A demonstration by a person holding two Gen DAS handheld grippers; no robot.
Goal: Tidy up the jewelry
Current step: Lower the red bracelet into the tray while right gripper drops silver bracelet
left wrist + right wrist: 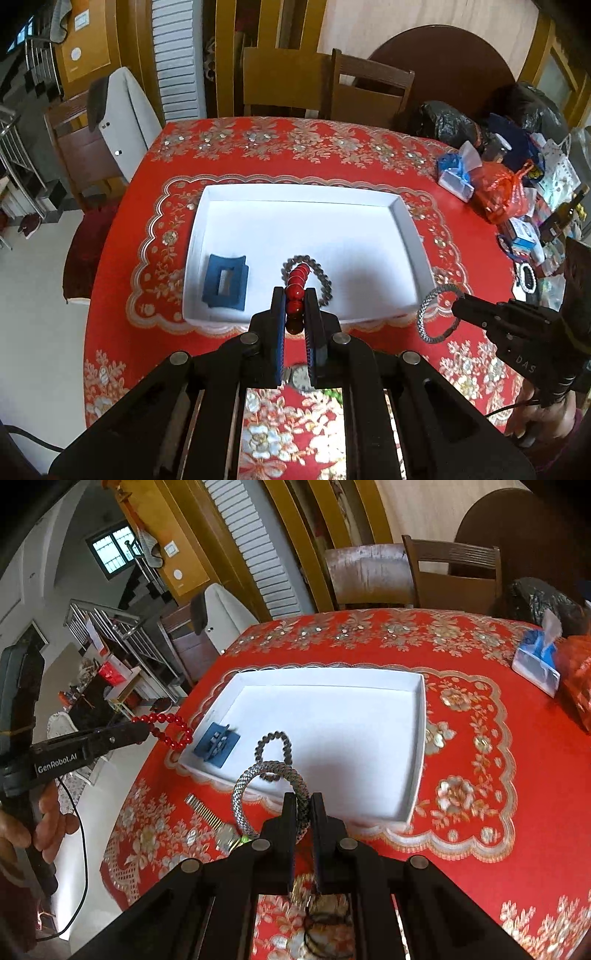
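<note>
Left gripper (295, 310) pinches the red bead bracelet (296, 282), right gripper (303, 808) the braided bangle (271, 794); both look light, tray (421, 738) at 12 o'clock.

Domestic dining room: table (229, 155) covered by red floral tablecloth; wooden chairs (369, 92) set behind; staircase (122, 627) seen beyond; household clutter piled at table's edge.

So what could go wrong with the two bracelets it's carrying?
The left gripper pinches the red bead bracelet by only a few beads, so it could slip out and land on the tablecloth instead of in the white tray. The right gripper holds the grey braided bracelet by its edge, and the hanging loop might snag the tray's wall. A drop could also land on the dark beaded bracelet already inside and tangle.
</note>
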